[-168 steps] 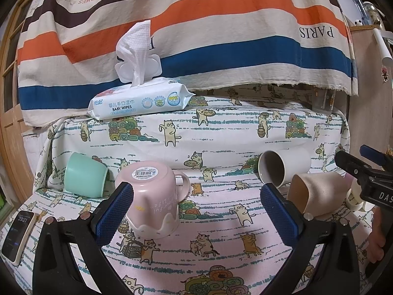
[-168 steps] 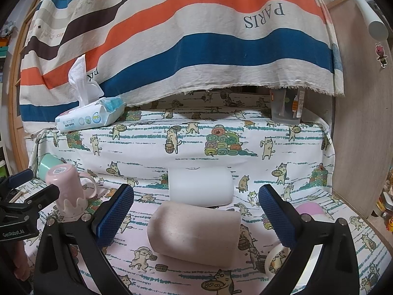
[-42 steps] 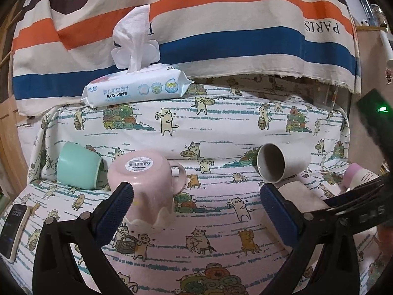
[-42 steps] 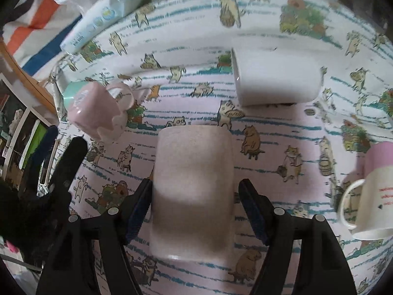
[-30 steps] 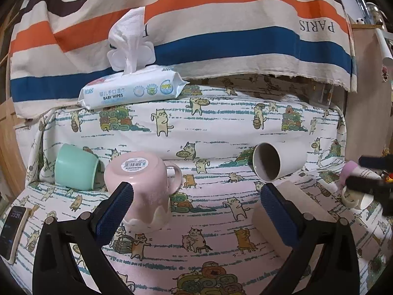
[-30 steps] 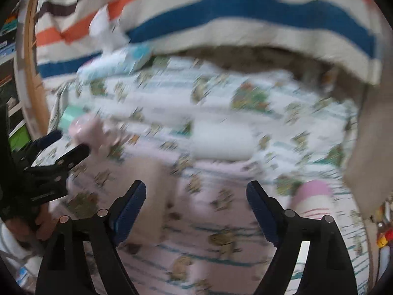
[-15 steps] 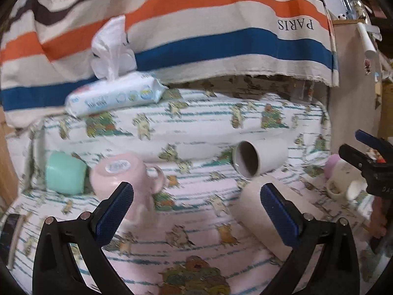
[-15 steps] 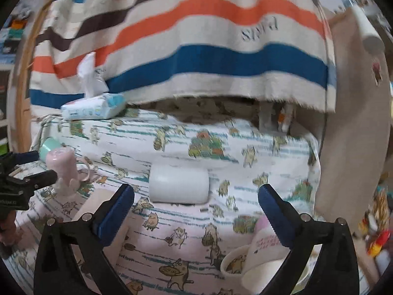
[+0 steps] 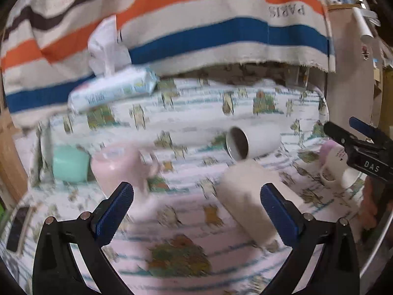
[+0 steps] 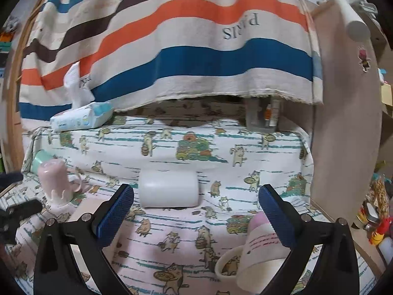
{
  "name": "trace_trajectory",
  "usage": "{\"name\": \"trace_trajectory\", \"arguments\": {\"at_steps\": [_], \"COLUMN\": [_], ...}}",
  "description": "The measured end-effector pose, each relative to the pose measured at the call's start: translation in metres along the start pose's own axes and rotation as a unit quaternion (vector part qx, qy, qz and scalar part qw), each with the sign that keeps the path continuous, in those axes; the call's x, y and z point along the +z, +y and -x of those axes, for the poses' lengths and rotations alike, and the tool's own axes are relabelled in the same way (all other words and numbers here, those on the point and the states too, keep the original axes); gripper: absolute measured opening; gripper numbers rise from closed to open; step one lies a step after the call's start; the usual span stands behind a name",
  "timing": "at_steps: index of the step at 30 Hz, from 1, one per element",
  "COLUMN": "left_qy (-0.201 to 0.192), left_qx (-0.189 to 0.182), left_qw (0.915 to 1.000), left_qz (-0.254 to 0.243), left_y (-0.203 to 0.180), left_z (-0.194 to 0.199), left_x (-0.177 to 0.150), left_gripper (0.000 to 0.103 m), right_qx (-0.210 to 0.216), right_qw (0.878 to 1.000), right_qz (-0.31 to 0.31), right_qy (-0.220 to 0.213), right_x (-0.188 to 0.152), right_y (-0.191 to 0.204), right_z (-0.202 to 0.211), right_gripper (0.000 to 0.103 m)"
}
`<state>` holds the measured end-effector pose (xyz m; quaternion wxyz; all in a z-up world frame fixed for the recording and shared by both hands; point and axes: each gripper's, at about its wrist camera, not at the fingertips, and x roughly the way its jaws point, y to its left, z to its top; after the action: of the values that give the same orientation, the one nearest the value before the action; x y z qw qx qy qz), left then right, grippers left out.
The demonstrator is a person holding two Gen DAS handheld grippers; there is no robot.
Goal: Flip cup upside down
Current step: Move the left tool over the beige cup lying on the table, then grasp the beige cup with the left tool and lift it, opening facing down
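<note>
While both of your tools are hovering empty over the cat-print cloth (image 10: 172, 236), the left gripper (image 9: 196, 209) and right gripper (image 10: 196, 210) are holding their jaws wide apart. The beige cup (image 9: 248, 196) is standing on the cloth, leaning in the blurred left view, just in front of the white cup (image 10: 169, 191) lying on its side. Open cloth is showing between these and the pink mug (image 10: 55, 183) at left and the tipped pink-and-white mug (image 10: 258, 258) near the right edge.

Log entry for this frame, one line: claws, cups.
left claw open, empty | right claw open, empty | beige cup base-up | white cup on its side | pink mug inverted
</note>
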<state>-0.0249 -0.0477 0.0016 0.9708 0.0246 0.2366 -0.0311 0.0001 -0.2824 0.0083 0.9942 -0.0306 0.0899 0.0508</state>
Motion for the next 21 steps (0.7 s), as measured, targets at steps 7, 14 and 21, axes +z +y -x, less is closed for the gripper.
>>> {"name": "trace_trajectory", "arguments": {"at_steps": [7, 14, 21], "left_qy": [0.091, 0.120, 0.151], "left_qx": [-0.037, -0.066, -0.049], "left_qw": [0.9932, 0.9876, 0.9846], "left_qz": [0.063, 0.076, 0.072], "left_y": [-0.023, -0.057, -0.077], "left_z": [-0.018, -0.027, -0.048], "left_x": [-0.004, -0.001, 0.000], "left_gripper": [0.103, 0.103, 0.098], "right_qx": [-0.017, -0.024, -0.031], "right_qw": [0.999, 0.998, 0.995], "right_qz": [-0.032, -0.062, -0.090], "right_qy": [0.000, 0.005, -0.003], "right_x": [0.004, 0.006, 0.008], "right_y": [-0.015, -0.030, -0.042], "right_z": [0.000, -0.001, 0.004], "right_gripper": [0.102, 0.102, 0.102]}}
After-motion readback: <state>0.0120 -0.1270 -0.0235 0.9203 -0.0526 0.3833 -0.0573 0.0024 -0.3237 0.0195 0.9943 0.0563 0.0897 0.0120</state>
